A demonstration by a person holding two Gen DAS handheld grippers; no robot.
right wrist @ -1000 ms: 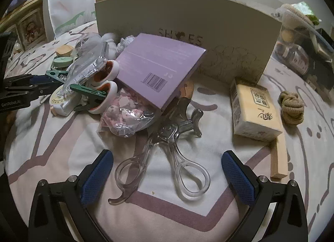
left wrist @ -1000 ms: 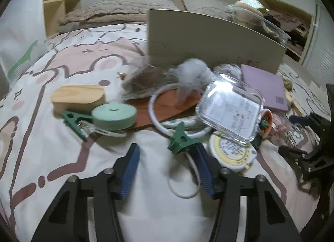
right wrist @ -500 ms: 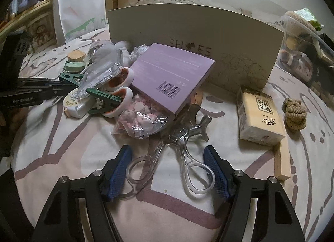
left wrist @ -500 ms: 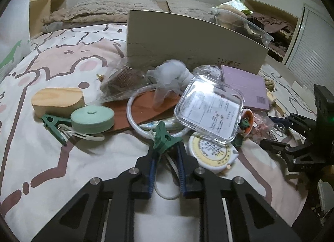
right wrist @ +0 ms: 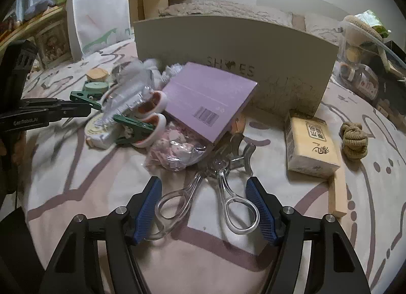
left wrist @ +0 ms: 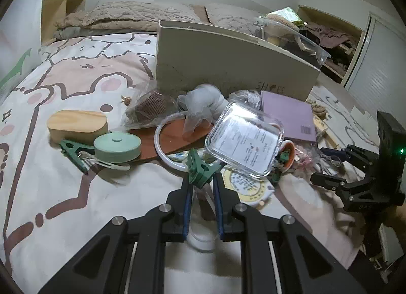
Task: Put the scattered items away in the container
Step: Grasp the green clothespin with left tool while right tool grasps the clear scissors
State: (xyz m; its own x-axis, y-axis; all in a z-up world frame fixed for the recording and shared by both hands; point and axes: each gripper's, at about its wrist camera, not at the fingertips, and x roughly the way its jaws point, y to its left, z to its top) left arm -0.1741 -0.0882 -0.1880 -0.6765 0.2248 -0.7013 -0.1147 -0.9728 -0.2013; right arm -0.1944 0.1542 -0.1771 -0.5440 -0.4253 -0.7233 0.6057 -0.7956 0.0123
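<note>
My left gripper (left wrist: pixel 201 182) is shut on a green clip (left wrist: pixel 199 169) with a white cord loop hanging under it, at the near edge of a heap on the bedspread. A clear-handled metal tool (right wrist: pixel 220 180) lies in front of my right gripper (right wrist: pixel 204 205). Its jaws are closing and the blue pads (right wrist: pixel 148 207) touch the two handle loops. The beige shoe box (right wrist: pixel 253 48) stands behind the heap. In the left wrist view the right gripper (left wrist: pixel 323 167) shows at the right edge.
The heap holds a purple booklet (right wrist: pixel 210 98), a clear plastic lid (left wrist: pixel 243 139), a mint round case (left wrist: pixel 117 147), a wooden block (left wrist: pixel 76 124), a second green clip (right wrist: pixel 132 129) and a pink bag (right wrist: pixel 177 149). A tissue pack (right wrist: pixel 309 147) and rope knot (right wrist: pixel 354 139) lie right.
Both grippers closed: the left shut onto the green clip, the right narrowed from wide open down to the tool's handle loops. Neither hand moved much.
</note>
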